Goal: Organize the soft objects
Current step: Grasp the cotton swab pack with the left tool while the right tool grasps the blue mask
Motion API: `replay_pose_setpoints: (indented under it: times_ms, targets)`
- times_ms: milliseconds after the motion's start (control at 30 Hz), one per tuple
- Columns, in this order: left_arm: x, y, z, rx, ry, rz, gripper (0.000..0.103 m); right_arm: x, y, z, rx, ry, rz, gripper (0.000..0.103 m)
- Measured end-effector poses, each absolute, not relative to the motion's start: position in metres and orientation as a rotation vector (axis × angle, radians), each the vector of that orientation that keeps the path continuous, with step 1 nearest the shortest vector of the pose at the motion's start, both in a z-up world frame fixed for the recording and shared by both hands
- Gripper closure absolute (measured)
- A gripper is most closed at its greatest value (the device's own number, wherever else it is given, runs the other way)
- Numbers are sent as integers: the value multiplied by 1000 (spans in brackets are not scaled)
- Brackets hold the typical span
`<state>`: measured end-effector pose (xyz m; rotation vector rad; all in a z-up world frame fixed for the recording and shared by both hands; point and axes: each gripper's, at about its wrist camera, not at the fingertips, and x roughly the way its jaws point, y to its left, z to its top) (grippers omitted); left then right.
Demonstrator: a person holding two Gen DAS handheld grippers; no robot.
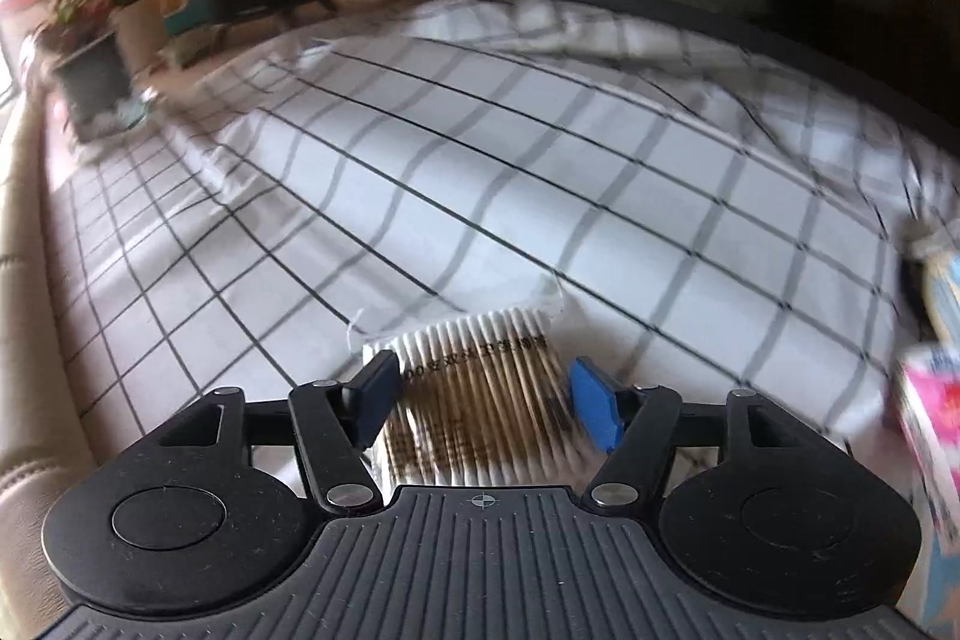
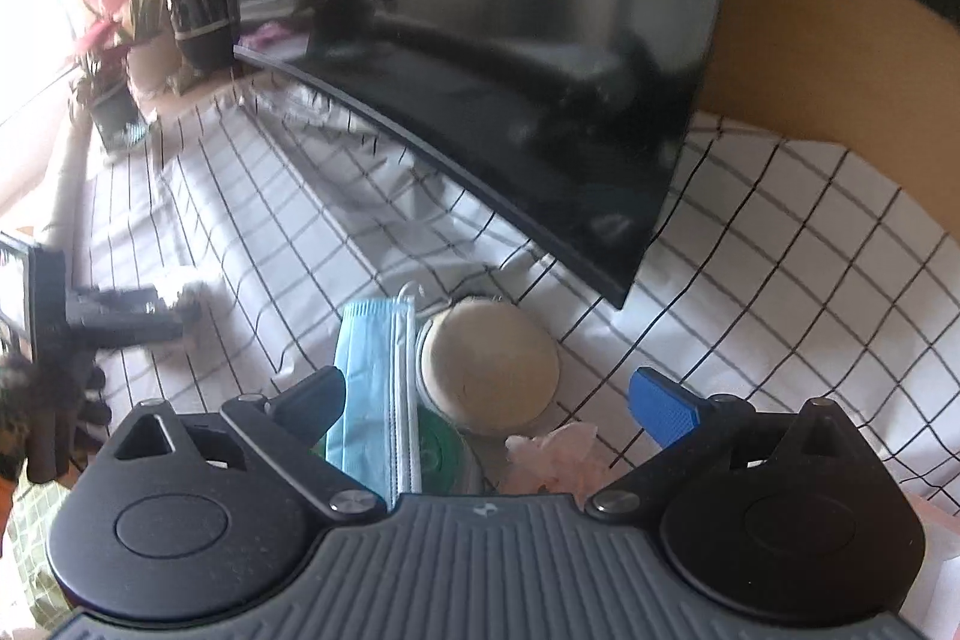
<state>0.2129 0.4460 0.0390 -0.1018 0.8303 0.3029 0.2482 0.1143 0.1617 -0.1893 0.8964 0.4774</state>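
In the left wrist view a clear packet of wooden cotton swabs [image 1: 477, 388] sits between the fingers of my left gripper [image 1: 483, 394], which is shut on it just above the checked cloth [image 1: 540, 160]. In the right wrist view my right gripper [image 2: 504, 400] is open and empty above a blue face mask [image 2: 372, 388], a round beige sponge [image 2: 489, 370], a green-lidded jar [image 2: 441, 454] and a pink crumpled tissue [image 2: 552, 451]. The left gripper also shows in the right wrist view [image 2: 174, 304], blurred, at the left.
A large dark monitor [image 2: 480, 70] stands over the back of the cloth. Potted plants [image 1: 90, 10] and a dark vase [image 2: 201, 10] stand far left. Pink and blue packets [image 1: 930, 400] lie at the right edge of the left wrist view.
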Motion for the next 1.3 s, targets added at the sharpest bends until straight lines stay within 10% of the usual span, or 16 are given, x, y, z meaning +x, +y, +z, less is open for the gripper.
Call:
replay_pose_setpoints:
  times_ms: [233,667,1300]
  targets:
    - [223,458,38,-130,825,356,31,250,131,150,-231,929,541,6]
    - [217,454,34,-126,784,213,22,229,154,115,-310,966,630,76]
    - [197,410,30,-4,847,116,23,221,151,114,-329,934,627,65]
